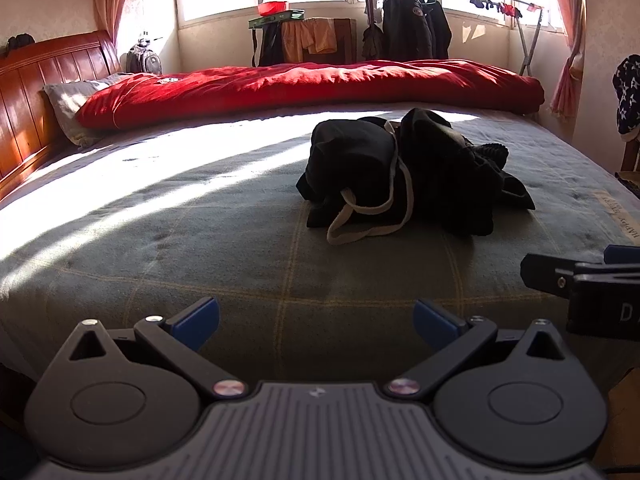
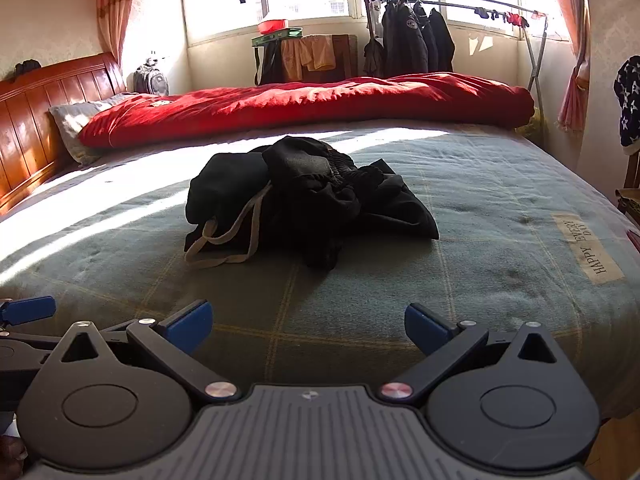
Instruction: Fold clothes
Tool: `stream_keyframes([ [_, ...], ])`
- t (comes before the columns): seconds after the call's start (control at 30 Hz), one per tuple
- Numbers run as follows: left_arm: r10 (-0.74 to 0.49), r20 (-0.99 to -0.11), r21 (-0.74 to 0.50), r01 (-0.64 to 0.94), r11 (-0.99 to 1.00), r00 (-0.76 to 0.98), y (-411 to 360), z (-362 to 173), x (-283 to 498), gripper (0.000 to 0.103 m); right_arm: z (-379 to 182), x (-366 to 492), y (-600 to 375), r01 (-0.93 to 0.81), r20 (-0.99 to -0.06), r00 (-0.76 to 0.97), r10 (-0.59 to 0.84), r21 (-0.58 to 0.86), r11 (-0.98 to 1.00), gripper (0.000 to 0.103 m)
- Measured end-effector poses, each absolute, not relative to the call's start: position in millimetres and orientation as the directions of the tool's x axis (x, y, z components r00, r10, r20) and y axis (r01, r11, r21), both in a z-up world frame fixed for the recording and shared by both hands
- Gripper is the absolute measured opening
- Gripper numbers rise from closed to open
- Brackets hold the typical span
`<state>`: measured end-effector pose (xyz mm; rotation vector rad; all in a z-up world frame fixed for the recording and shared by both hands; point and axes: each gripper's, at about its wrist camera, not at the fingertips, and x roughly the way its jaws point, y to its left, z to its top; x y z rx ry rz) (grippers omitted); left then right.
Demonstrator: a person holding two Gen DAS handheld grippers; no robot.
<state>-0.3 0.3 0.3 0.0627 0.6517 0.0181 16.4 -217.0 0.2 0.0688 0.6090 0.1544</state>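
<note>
A crumpled black garment (image 1: 408, 172) (image 2: 308, 196) with a pale drawstring (image 1: 372, 216) (image 2: 232, 240) lies in a heap on the grey-green checked bedspread (image 1: 224, 240) (image 2: 480, 208). My left gripper (image 1: 316, 320) stands open near the bed's front edge, well short of the heap, with nothing between its blue pads. My right gripper (image 2: 308, 326) is also open and empty, equally short of the garment. Part of the right gripper's body (image 1: 588, 284) shows at the right edge of the left wrist view; a left fingertip (image 2: 28, 308) shows at the left edge of the right wrist view.
A rolled red quilt (image 1: 312, 84) (image 2: 304, 104) lies across the far side of the bed, a grey pillow (image 1: 76, 100) and wooden headboard (image 1: 48, 80) at the left. Beyond stand a clothes rack (image 1: 416, 24) with dark jackets, a small table (image 1: 276, 20), a backpack (image 1: 144, 60).
</note>
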Motion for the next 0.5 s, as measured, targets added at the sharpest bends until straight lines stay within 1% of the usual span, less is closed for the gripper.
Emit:
stream_keyframes([
  [0.5, 0.034, -0.603, 0.065, 0.006, 0.998, 0.797, -3.6, -3.9, -1.2, 0.103, -1.5, 16.4, -215.0, -0.127, -0.57, 0.805, 0.164, 0.104, 0.986, 0.103],
])
